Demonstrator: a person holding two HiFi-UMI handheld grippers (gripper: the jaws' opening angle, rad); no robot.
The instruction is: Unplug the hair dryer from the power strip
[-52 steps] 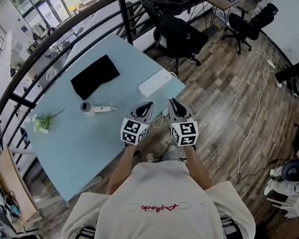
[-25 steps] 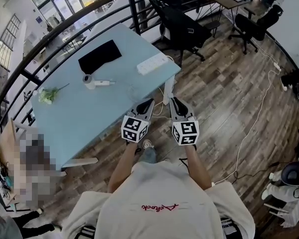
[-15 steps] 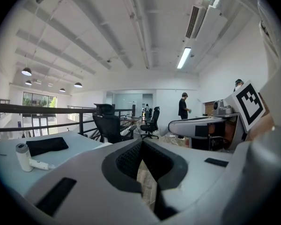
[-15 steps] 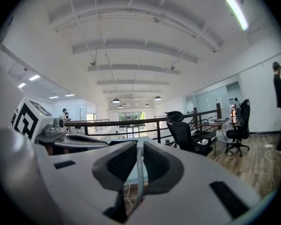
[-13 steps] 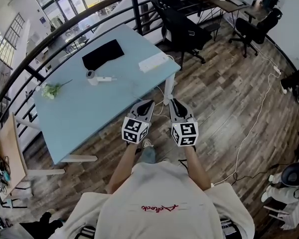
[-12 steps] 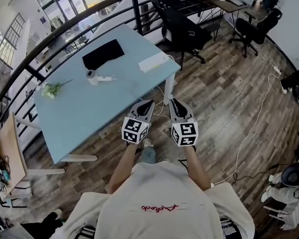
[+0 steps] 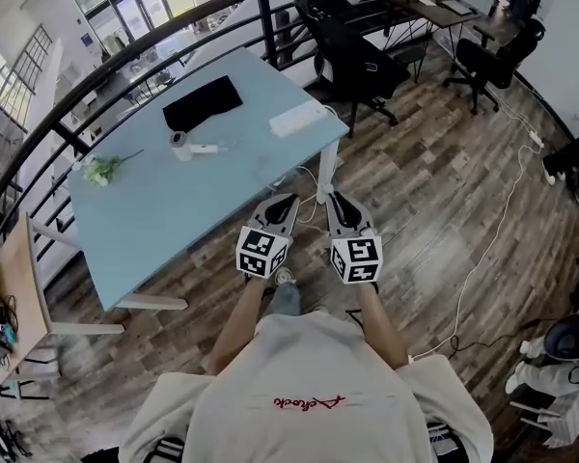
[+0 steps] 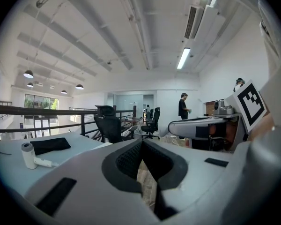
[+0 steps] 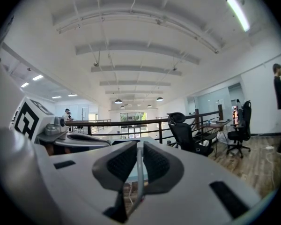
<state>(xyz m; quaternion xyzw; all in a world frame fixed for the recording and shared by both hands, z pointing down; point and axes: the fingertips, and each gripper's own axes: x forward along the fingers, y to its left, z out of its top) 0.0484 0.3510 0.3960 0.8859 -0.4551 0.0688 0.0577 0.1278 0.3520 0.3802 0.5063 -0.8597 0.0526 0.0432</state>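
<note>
The small white hair dryer [image 7: 181, 146] lies on the light blue table [image 7: 174, 220], far ahead of me, and shows again at the left in the left gripper view [image 8: 28, 154]. A white power strip [image 7: 297, 119] sits near the table's right corner. I cannot make out any plug in it. Both grippers hang side by side over the wooden floor, short of the table. My left gripper [image 7: 289, 202] is shut and empty. The pads of my right gripper [image 7: 332, 199] stand a thin slit apart with nothing between them.
A black cloth [image 7: 203, 103] and a green sprig [image 7: 101, 170] also lie on the table. A white cable [image 7: 307, 183] hangs by the table leg [image 7: 325, 167]. Black office chairs [image 7: 352, 61] and a railing [image 7: 125, 56] stand behind. Another cable [image 7: 492, 230] trails over the floor at the right.
The table has drawn away from me and more of it shows, as I have stepped back. Both grippers keep their pose and their jaws have not changed.
</note>
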